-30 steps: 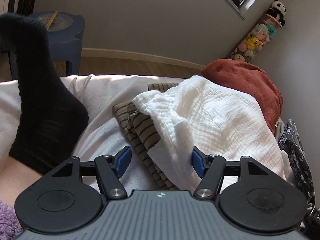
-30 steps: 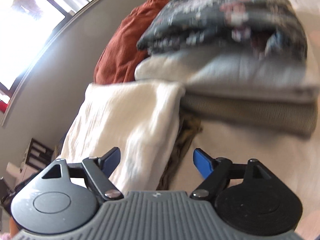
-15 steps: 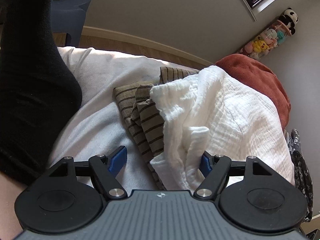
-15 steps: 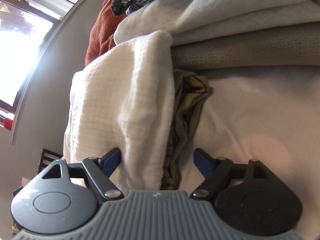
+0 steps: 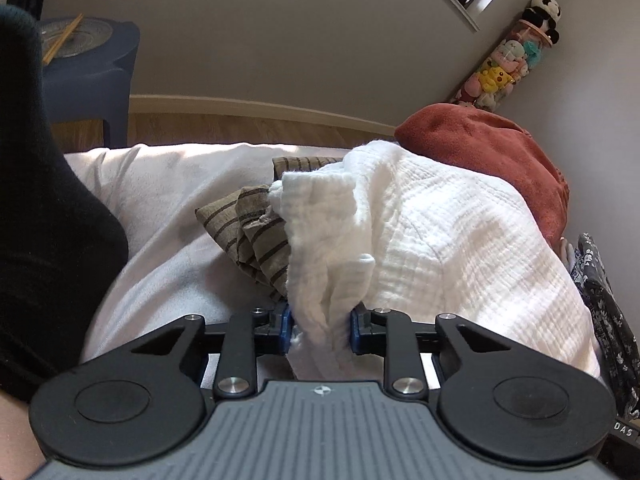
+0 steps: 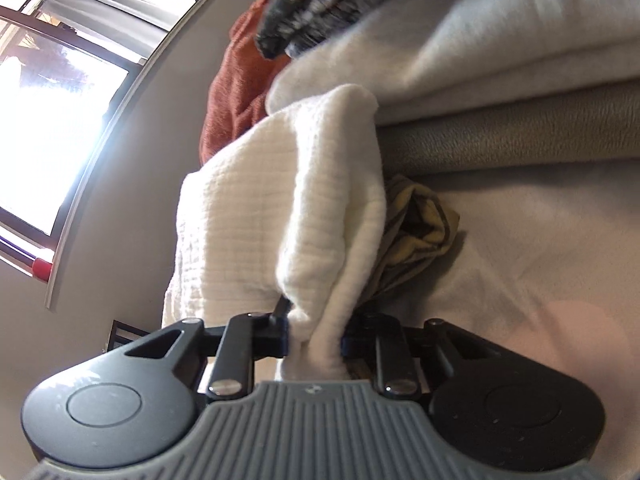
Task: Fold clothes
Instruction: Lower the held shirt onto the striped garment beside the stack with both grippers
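A white crinkled garment (image 5: pixel 432 236) lies on the bed, draped over an olive striped garment (image 5: pixel 252 232). My left gripper (image 5: pixel 319 327) is shut on a bunched edge of the white garment. In the right wrist view the same white garment (image 6: pixel 280 208) hangs in folds, and my right gripper (image 6: pixel 314 338) is shut on another edge of it. The striped garment (image 6: pixel 416 236) peeks out beneath it on the right.
A rust-red cloth (image 5: pixel 492 148) lies behind the white garment. A folded stack (image 6: pixel 500 80) of pale, grey-brown and dark floral clothes sits beside it. A black sock on a leg (image 5: pixel 44 208) is at left. The pale bedsheet (image 5: pixel 168 184) runs to the bed edge; a blue stool (image 5: pixel 88 64) stands beyond.
Both grippers have closed from wide open onto edges of the white garment. The right gripper moved in closer to the garment, away from the folded stack.
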Available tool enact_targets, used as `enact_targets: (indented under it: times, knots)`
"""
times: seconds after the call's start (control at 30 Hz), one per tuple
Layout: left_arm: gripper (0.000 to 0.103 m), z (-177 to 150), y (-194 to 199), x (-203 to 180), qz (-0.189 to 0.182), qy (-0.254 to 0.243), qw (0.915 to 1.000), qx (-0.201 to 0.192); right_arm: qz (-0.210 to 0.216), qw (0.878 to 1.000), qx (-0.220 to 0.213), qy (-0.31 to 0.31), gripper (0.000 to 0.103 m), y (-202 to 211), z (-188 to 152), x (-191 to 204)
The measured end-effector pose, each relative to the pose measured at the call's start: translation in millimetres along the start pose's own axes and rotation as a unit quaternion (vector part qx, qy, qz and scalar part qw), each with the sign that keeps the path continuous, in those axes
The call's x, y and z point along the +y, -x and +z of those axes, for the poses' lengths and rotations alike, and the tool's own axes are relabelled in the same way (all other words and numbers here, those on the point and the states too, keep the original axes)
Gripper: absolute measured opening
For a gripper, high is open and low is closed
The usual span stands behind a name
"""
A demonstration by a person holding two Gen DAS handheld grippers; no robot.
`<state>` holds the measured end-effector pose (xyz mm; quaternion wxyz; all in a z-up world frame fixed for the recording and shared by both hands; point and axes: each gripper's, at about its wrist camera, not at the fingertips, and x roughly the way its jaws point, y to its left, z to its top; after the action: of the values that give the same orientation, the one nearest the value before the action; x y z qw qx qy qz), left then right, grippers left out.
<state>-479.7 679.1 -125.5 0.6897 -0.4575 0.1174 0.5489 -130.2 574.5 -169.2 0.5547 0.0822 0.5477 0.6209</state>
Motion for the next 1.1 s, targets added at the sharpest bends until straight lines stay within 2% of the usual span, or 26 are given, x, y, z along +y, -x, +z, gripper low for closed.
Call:
enact_targets:
  times: [0.13, 0.3, 0.5, 0.67, 0.77, 0.87, 1.1]
  knots:
    - [0.021, -3.9, 13.5, -10.8, 0.003, -0.002, 1.0, -0.005, -0.007, 1.0, -0.01, 0.002, 0.018, 20.8, 3.3, 15.3]
    - [0.02, -24.3, 28.2, -26.1, -0.016, 0.018, 0.9996, 0.014, -0.021, 1.0, -0.02, -0.001, 0.017, 60.9, 4.8, 15.8]
    - [0.02, -61.1, 48.8, -51.0, -0.037, -0.017, 0.9981, 0.047, -0.043, 0.998, -0.03, -0.019, 0.017, 129.7, -16.3, -8.6]
    - [0.02, -98.4, 66.7, -67.8, -0.052, -0.049, 0.996, 0.053, -0.054, 0.997, -0.045, -0.04, 0.017, 180.4, -30.9, -41.5]
    - [0.02, -121.9, 63.7, -76.2, -0.05, -0.073, 0.9944, 0.058, -0.064, 0.996, -0.047, -0.049, 0.017, 184.2, -32.1, -54.5]
    - [0.02, -132.4, 54.7, -74.4, -0.034, -0.078, 0.9945, 0.061, -0.075, 0.994, -0.045, -0.057, 0.017, 182.0, -34.1, -64.7]
    - [0.023, -135.3, 42.2, -67.8, -0.027, -0.089, 0.9929, 0.075, -0.101, 0.991, -0.04, -0.076, 0.018, 176.7, -38.6, -88.6]
